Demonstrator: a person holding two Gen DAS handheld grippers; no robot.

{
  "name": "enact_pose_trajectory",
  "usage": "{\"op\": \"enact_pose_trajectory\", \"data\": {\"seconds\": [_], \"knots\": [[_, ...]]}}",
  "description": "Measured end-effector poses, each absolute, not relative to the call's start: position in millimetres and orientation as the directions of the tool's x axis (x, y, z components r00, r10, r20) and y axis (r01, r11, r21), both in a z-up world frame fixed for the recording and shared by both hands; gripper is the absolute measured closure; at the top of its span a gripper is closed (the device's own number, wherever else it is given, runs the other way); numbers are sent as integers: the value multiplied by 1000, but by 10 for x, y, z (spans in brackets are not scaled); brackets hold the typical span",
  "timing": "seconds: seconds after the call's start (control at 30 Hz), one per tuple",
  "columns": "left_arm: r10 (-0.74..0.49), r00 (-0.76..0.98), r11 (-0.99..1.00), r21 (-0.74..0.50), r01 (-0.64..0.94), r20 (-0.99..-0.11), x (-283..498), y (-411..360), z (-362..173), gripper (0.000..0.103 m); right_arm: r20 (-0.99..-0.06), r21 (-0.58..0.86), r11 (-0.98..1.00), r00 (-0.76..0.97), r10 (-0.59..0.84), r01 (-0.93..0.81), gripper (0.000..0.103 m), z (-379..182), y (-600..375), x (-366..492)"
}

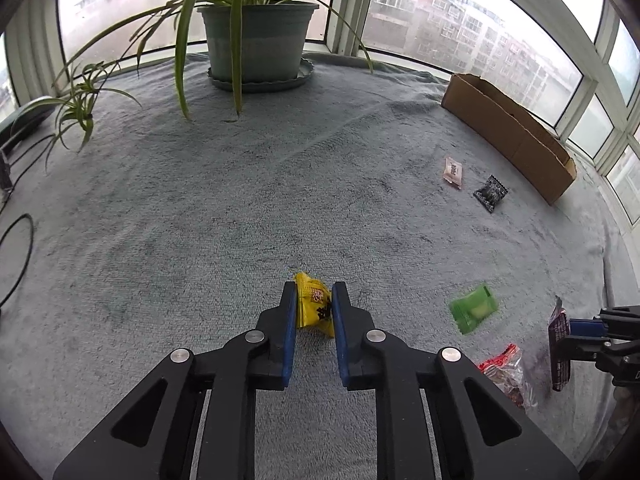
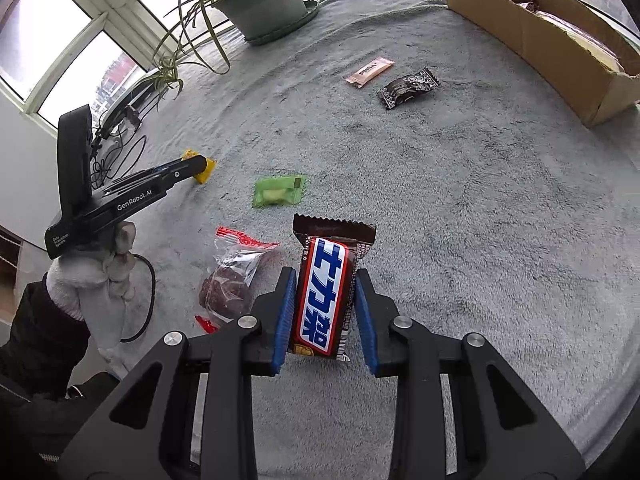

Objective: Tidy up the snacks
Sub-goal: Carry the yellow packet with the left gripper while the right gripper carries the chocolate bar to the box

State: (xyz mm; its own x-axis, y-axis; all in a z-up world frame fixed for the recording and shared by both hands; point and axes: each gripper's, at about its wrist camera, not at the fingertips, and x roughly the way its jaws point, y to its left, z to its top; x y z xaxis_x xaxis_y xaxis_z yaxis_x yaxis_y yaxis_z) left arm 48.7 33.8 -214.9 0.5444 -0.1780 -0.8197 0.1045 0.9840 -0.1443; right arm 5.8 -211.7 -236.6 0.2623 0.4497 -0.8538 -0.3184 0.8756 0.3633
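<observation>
Status, all places ref. the cardboard box [image 2: 552, 36] at the far edge of the grey-covered surface [image 2: 460, 200]: my left tongs [image 1: 314, 304] are pinching the yellow packet [image 1: 314, 306], my right tongs [image 2: 324, 300] are pinching the chocolate bar [image 2: 326, 292], both well short of the box, neither delivered yet. Box already holds some wrapped items, can't tell what. Outstanding on the surface: pink packet [image 2: 370, 71] & black packet [image 2: 409, 87] near the box, green packet [image 2: 279, 191] & red-topped clear bag [image 2: 234, 276] well away from it, so I judge the job under half done.
</observation>
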Motion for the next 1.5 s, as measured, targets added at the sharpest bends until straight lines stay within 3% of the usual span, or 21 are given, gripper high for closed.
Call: {"op": "enact_pose_trajectory", "data": {"seconds": [0.13,0.6,1.0,1.5], "knots": [[-185,549,982,-136,130,-815,447,287,-2141,93,-847,364,879,283,450,-309,73,-2323,-2166,66],[-244,614,969,-161,188,-751,599,130,-1634,94,-815,314,918,427,391,-242,73,-1974,-2620,321],[-325,642,935,-133,329,-695,990,-463,-1239,94,-772,268,953,559,301,-143,73,-1644,-3263,679],[-442,584,864,-148,481,-681,1518,-1311,-1129,94,-770,188,980,609,187,-63,73,-1538,-3738,985]]}}
